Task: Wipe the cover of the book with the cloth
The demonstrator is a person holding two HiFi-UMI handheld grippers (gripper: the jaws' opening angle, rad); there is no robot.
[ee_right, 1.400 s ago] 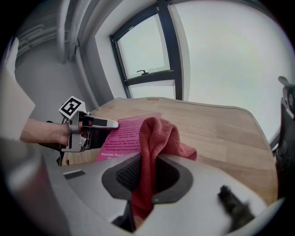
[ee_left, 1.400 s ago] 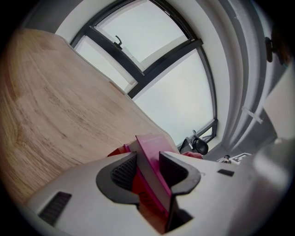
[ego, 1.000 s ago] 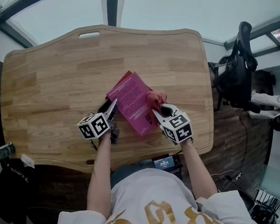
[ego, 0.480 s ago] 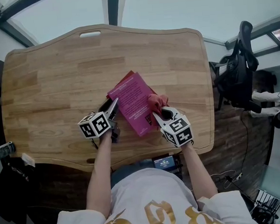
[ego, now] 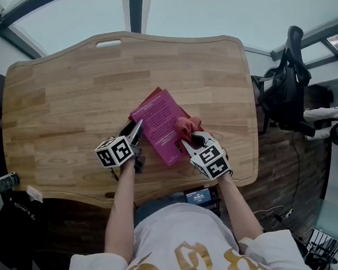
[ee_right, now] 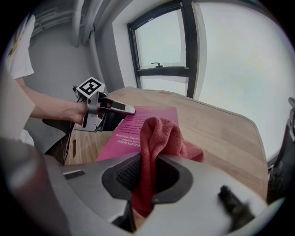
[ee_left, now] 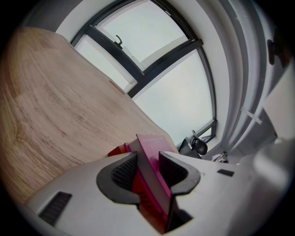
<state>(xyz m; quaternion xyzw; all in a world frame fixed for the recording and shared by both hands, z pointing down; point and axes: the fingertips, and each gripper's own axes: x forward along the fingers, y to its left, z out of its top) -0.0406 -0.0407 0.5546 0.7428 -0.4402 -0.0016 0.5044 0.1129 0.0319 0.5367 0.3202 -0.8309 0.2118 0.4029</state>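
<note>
The left claw (ee_left: 148, 165) is clenched on the left edge of the pink book (ego: 159, 123) lying mid-tabletop (ego: 68, 98); the right claw (ee_right: 154, 174) grasps the red cloth (ego: 188, 124) at the book's right edge

Wooden table (ego: 68, 98) — magenta book (ego: 159, 123) lies on it.

Pale wooden table (ego: 68, 98), black office chair (ego: 287, 88) at its right; dark-framed window (ee_right: 161, 41), grey wall (ee_right: 60, 60)
</note>
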